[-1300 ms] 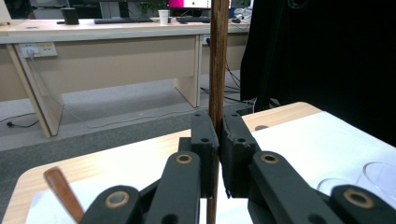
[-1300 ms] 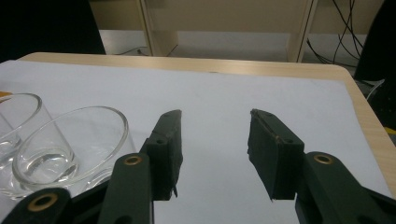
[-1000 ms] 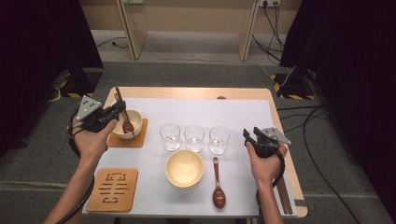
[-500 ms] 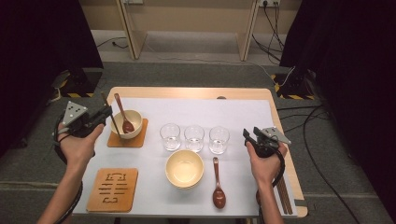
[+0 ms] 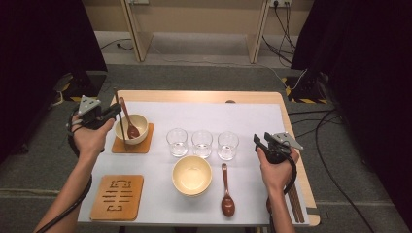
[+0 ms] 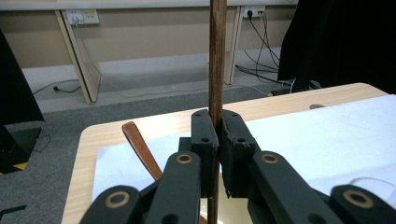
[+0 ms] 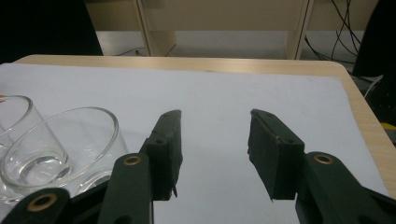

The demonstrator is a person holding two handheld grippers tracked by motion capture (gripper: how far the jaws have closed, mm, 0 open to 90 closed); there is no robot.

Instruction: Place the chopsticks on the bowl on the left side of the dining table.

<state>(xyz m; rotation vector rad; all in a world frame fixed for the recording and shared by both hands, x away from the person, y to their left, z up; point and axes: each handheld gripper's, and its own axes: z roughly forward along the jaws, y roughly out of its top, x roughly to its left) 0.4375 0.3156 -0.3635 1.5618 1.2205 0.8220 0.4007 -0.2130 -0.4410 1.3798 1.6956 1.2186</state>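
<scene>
Two grippers work a set table: the left gripper point(image 5: 115, 111) clenches upright chopsticks point(image 6: 217, 60) beside the bowl point(image 5: 131, 128), perhaps for laying them down, while the right gripper point(image 7: 214, 154) waits, jaws released.

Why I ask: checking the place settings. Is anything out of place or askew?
The left gripper clamps a dark wooden stick upright beside the small bowl, whose spoon leans out. The larger bowl sits on the cloth, apart from the second coaster. Nothing spilled.
</scene>
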